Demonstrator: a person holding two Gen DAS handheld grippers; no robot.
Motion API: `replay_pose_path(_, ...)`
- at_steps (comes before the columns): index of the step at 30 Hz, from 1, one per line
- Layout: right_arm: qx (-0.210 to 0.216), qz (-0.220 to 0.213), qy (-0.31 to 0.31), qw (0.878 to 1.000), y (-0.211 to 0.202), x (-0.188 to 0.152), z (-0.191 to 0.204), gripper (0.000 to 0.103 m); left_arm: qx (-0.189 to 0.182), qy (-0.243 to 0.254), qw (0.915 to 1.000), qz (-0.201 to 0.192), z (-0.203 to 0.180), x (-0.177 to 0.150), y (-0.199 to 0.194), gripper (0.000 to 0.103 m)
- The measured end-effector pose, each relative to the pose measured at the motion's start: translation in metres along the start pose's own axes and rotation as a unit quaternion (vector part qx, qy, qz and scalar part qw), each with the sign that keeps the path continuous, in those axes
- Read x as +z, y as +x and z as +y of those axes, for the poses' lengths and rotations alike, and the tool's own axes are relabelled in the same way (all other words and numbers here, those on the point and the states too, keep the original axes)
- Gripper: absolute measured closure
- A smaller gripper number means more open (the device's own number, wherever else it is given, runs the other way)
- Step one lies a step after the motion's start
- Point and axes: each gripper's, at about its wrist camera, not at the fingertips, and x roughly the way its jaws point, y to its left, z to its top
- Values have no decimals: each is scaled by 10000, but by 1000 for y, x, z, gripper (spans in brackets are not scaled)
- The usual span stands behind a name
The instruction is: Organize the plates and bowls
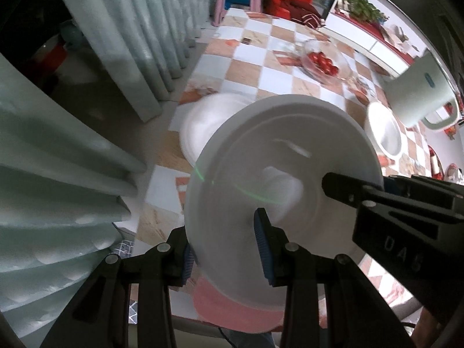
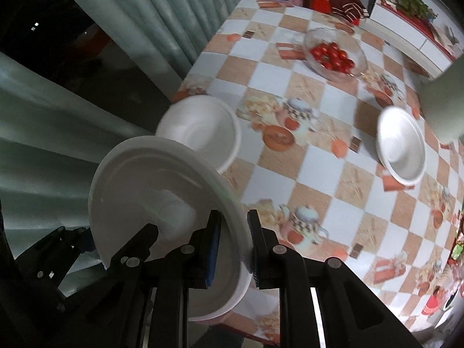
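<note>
Gripping opposite rims, the left claw (image 1: 226, 249) and right claw (image 2: 233, 249) hold one white plate (image 1: 278, 159) aloft.

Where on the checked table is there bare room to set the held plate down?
Open cloth lies between the white bowl near the curtain side and the smaller bowl, below the glass tomato bowl. Crowded: the near edge under the plate and both hand-held grippers.
</note>
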Motion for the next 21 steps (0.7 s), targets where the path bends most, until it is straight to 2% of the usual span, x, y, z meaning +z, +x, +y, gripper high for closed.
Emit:
replay_pose_path(10, 90, 78, 29, 9999, 37, 43, 13, 83, 143, -302, 9993, 154, 27, 37, 37, 63)
replay_pose_path(21, 64, 122, 253, 9996, 77, 75, 10, 83, 328, -248, 9989, 213, 33, 73, 76, 63)
